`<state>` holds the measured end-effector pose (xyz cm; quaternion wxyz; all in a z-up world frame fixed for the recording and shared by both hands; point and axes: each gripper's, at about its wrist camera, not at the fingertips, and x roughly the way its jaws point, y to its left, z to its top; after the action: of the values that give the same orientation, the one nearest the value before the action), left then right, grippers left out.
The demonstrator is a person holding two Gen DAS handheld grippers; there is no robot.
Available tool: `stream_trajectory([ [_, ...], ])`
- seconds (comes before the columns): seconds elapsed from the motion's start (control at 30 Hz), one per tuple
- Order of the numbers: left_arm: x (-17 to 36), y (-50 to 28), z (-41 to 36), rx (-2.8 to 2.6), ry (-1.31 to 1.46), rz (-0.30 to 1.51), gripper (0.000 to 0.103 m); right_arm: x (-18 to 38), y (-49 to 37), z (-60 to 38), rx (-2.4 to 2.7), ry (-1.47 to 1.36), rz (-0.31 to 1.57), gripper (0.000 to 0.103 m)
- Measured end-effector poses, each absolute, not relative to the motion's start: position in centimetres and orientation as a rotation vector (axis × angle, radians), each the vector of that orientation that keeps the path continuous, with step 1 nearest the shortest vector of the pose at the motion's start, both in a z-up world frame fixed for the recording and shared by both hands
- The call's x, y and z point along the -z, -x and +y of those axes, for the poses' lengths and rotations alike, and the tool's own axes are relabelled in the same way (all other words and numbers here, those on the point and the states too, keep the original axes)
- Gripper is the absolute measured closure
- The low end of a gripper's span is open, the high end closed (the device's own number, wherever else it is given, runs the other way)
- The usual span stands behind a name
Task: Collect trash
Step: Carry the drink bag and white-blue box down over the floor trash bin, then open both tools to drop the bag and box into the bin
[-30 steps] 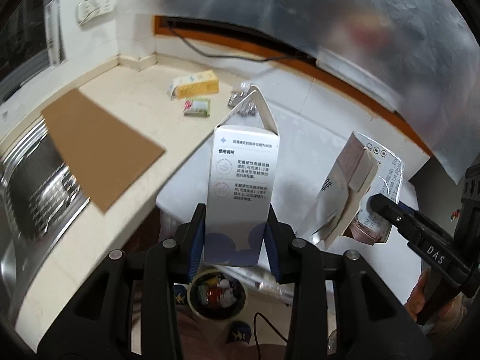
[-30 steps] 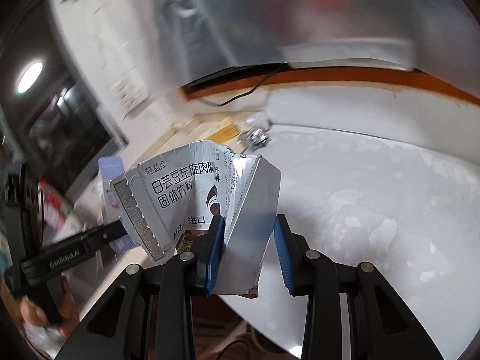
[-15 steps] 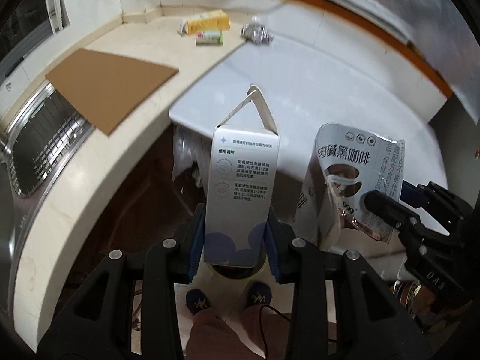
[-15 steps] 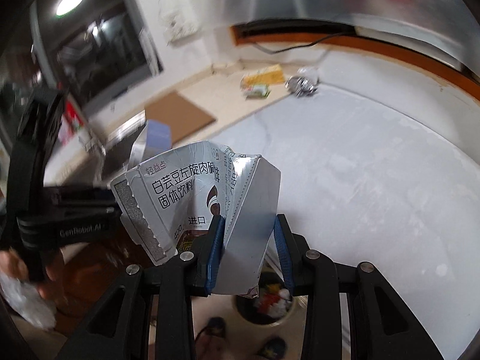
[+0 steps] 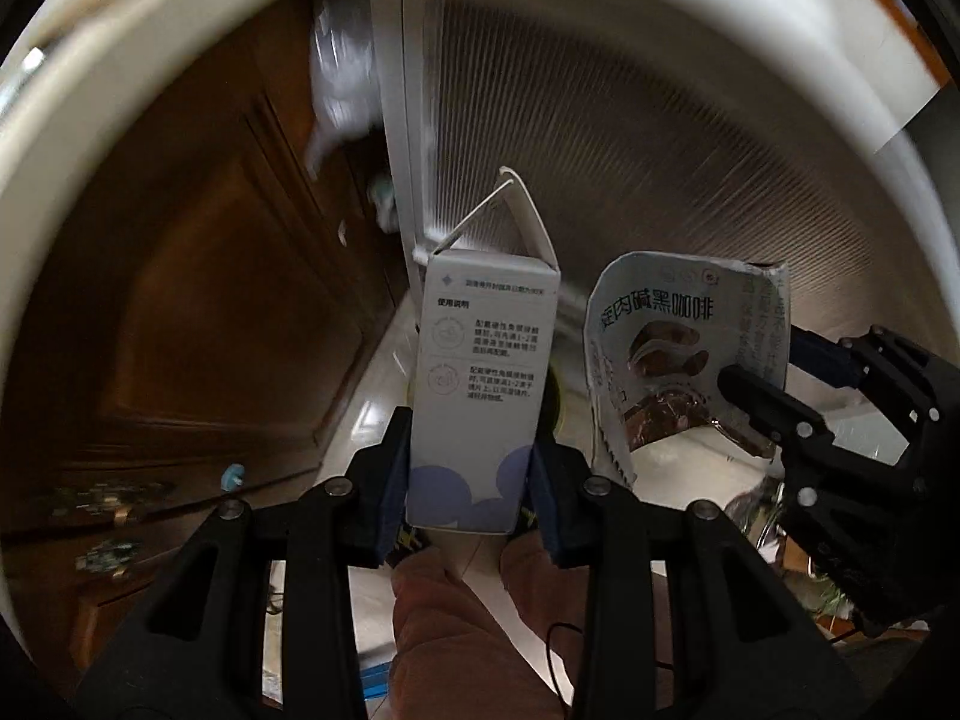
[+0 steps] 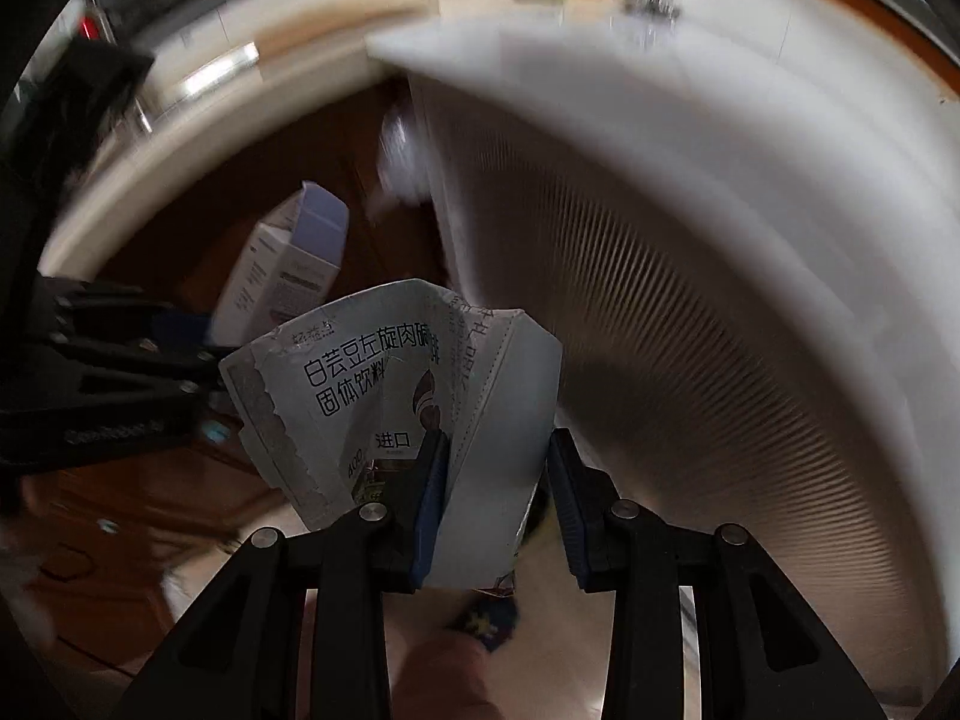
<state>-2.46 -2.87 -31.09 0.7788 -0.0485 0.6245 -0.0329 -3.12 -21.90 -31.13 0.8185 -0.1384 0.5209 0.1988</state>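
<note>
Left wrist: jaws clamp rectangular cardboard carton (image 5: pixel 483 384); right jaws pinch crumpled foil pouch (image 6: pixel 420 402).

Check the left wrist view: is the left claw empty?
No, the left claw is shut on the white carton, its pads pressed against both sides.

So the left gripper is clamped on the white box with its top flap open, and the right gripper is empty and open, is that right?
Not quite. The left gripper is indeed clamped on the white box, top flap open. But the right gripper isn't empty: it is shut on a torn coffee pouch, as the right wrist view shows.
</note>
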Motion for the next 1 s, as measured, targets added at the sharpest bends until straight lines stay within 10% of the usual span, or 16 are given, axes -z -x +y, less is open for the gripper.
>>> stream_trajectory([
  [0.77,49.9,-0.6,-4.9,0.274,0.086,1.479,0.068,54.5,0.6,-22.1,-0.267,0.302,1.306,0.068],
  [0.9,52.0,-1.4,-4.6,0.264,0.087,1.512,0.033,55.8,0.3,-22.0,-0.282,0.294,1.323,0.067],
  [1.0,51.9,-1.2,-3.9,0.232,0.11,1.513,0.033,55.8,0.3,-21.8,-0.282,0.308,1.322,0.067],
])
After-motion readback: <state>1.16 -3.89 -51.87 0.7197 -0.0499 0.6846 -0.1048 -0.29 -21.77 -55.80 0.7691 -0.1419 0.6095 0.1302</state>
